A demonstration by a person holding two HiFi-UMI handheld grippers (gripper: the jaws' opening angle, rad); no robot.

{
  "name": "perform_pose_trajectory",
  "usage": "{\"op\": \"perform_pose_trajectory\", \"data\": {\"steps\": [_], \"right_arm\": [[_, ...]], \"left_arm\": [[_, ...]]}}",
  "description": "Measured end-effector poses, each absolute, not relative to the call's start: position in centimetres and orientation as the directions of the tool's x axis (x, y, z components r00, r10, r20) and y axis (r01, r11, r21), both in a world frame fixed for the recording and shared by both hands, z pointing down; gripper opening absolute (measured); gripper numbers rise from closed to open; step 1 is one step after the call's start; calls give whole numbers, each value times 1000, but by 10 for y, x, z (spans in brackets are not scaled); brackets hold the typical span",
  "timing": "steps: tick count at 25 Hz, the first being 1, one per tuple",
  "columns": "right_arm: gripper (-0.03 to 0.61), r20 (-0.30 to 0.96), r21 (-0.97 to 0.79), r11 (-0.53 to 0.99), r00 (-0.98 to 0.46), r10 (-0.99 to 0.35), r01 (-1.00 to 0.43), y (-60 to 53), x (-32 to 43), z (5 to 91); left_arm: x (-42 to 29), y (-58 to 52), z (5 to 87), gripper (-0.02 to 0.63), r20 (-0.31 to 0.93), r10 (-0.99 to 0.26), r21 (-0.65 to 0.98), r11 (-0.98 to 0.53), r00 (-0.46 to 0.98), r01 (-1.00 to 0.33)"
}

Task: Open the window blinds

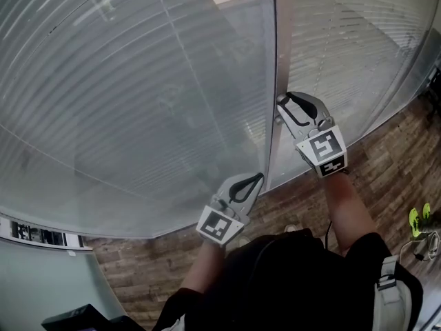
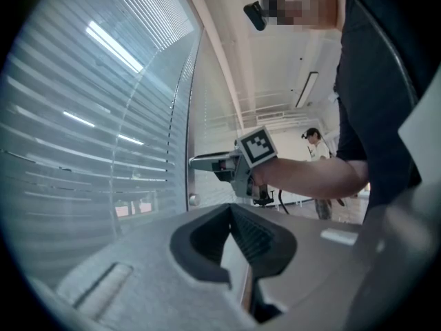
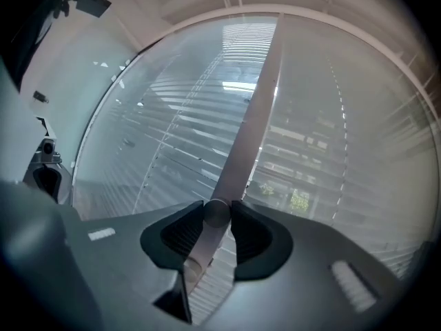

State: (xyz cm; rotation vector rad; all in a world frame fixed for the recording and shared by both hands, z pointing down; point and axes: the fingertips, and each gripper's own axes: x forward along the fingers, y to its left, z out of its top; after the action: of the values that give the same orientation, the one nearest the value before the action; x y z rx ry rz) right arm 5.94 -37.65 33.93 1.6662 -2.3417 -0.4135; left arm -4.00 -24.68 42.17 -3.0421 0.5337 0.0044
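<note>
Horizontal slat blinds (image 1: 124, 102) hang behind glass on both sides of a vertical metal mullion (image 1: 279, 61). My right gripper (image 1: 284, 104) reaches level to that mullion. In the right gripper view its pads (image 3: 242, 229) are pressed on a small round knob (image 3: 216, 213) on the mullion (image 3: 251, 116). The left gripper view shows the right gripper (image 2: 196, 163) side-on at the mullion, with a second small knob (image 2: 193, 200) just below it. My left gripper (image 1: 253, 179) hangs lower and nearer me, short of the glass, shut with nothing in it (image 2: 232, 216).
A brick-patterned floor (image 1: 393, 171) runs along the foot of the window. A narrow ledge (image 1: 41, 234) lies at lower left. A green object (image 1: 417, 219) sits on the floor at right. Another person (image 2: 317, 147) stands far off in the room.
</note>
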Motion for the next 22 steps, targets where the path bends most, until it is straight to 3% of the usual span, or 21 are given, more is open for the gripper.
{"op": "perform_pose_trajectory", "data": {"steps": [22], "right_arm": [[129, -57, -155, 322, -317, -947, -934, -378, 71, 341]], "left_arm": [[-31, -246, 425, 3, -7, -319, -47, -947, 948, -319]]}}
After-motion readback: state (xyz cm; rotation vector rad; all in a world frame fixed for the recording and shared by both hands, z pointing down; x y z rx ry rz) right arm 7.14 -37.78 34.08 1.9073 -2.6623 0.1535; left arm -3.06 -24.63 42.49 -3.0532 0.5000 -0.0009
